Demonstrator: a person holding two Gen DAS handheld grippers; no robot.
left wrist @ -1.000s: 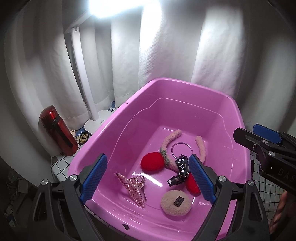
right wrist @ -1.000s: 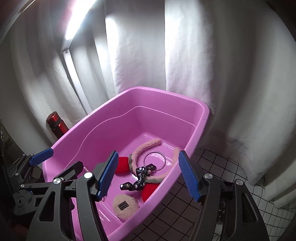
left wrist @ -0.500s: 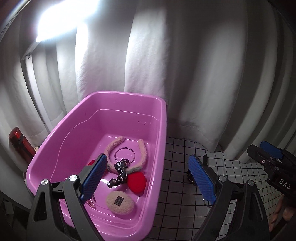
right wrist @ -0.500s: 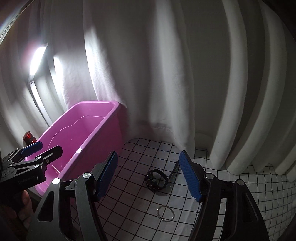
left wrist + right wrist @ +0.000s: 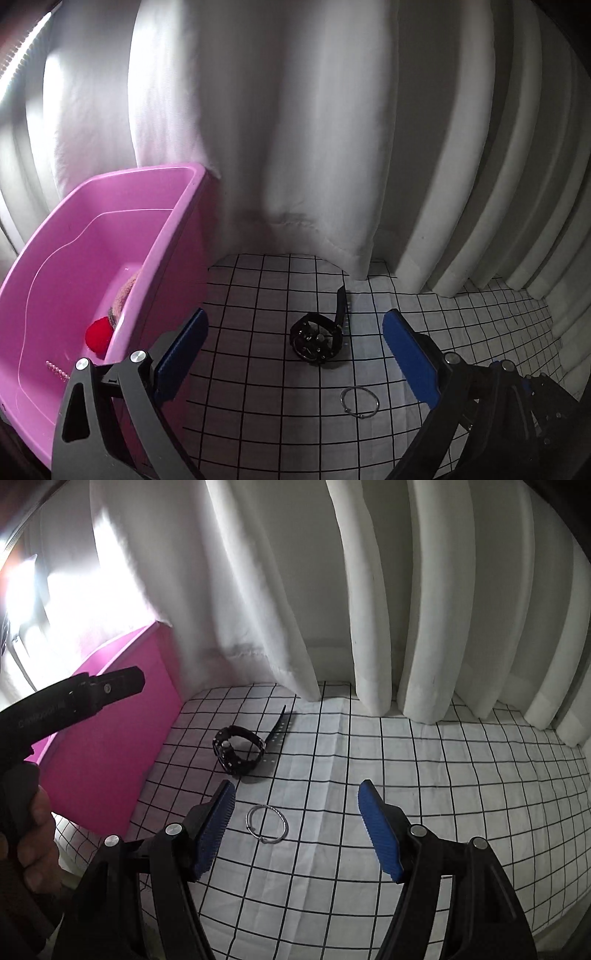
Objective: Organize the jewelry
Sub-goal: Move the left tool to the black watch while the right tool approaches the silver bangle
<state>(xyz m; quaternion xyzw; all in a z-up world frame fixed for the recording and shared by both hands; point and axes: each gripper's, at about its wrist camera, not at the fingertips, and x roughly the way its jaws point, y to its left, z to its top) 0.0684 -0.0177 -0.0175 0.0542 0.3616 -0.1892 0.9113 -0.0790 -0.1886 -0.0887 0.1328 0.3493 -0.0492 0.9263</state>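
A black wristwatch (image 5: 317, 339) lies on the checked cloth, just ahead of and between the blue fingers of my left gripper (image 5: 295, 354), whose jaws are opening with nothing touching the pads. A thin silver ring (image 5: 359, 402) lies nearer, to the watch's right. In the right wrist view the same silver ring (image 5: 266, 824) sits low between the fingers of my right gripper (image 5: 297, 821), which stands open and empty above the cloth; the wristwatch (image 5: 240, 750) is farther back on the left. A pink tub (image 5: 66, 280) on the left holds a red pompom (image 5: 98, 334) and a fuzzy pink headband.
White curtains (image 5: 295, 129) close off the back and right. The checked cloth (image 5: 443, 775) stretches right of the ring. The pink tub wall (image 5: 107, 746) stands left of the watch. A hand (image 5: 33, 842) holds the left gripper's black handle at the left edge.
Both views swung right, from looking into the pink tub to the checked cloth. The watch and silver ring came into view and now lie close in front of both grippers.
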